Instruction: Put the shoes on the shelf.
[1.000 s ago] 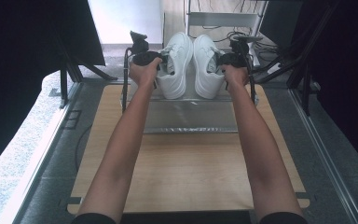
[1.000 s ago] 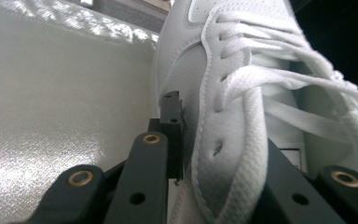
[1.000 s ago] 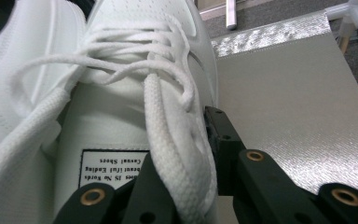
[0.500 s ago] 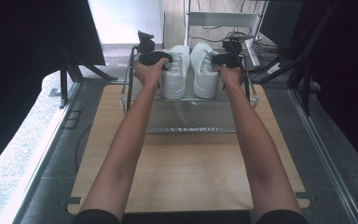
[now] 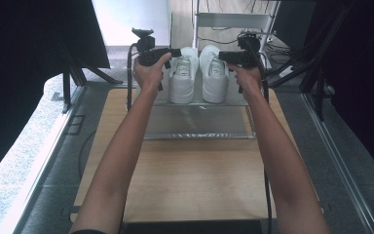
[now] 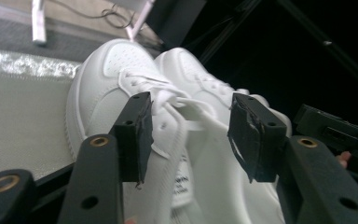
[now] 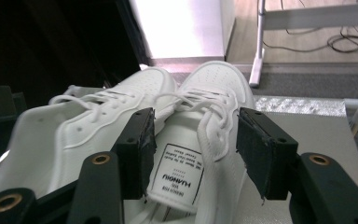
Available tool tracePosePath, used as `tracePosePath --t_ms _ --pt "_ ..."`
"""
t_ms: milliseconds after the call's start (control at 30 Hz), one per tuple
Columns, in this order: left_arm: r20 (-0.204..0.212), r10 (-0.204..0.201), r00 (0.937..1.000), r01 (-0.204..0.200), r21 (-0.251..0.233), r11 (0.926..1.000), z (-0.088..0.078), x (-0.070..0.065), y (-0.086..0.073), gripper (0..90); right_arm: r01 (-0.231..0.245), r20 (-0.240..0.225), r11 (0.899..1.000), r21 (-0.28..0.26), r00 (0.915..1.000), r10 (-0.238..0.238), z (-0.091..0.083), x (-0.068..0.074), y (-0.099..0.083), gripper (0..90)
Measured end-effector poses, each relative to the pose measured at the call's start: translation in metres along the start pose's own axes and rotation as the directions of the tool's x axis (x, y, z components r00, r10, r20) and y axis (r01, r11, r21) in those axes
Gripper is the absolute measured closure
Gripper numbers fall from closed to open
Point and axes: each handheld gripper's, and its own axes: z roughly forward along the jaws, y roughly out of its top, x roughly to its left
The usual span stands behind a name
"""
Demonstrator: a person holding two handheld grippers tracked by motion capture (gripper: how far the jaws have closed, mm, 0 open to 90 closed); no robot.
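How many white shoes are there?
2, side by side on the metal rack: the left shoe by the left gripper, the right shoe by the right gripper.

Both forearms reach forward, the left tool (image 5: 177,51) and right tool (image 5: 222,57) with jaws just opening, gripping nothing.

Heels of the shoes (image 6: 205,154) cut off at the bottom edge in the left gripper view. Small print on the tongue label (image 7: 175,179) beside the shoes' laces too small to read. Far toes hidden behind hands.
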Motion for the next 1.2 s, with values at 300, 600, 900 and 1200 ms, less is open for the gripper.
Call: tracePosePath --t_ms 300,600,900,1200 --pt "-0.055 0.103 0.9931 -0.100 0.058 0.9933 -0.037 0.017 -0.029 79.5 0.073 -0.024 0.997 -0.008 0.9970 -0.073 -0.043 -0.014 -0.015 65.4" --pt "-0.078 0.124 0.9892 -0.114 0.125 0.9856 -0.037 0.029 -0.052 84.0 0.103 -0.029 0.993 0.063 0.9945 -0.101 -0.041 -0.031 -0.047 86.6" --pt "-0.085 0.156 0.9841 -0.137 0.192 0.9718 -0.022 0.027 -0.068 84.9 0.153 -0.039 0.980 0.130 0.9880 -0.149 -0.024 -0.033 -0.072 90.0" --pt "-0.067 0.130 0.9892 -0.115 0.200 0.9729 -0.015 0.028 -0.074 87.6 0.167 -0.054 0.974 0.154 0.9855 -0.161 -0.013 -0.030 -0.079 90.0"
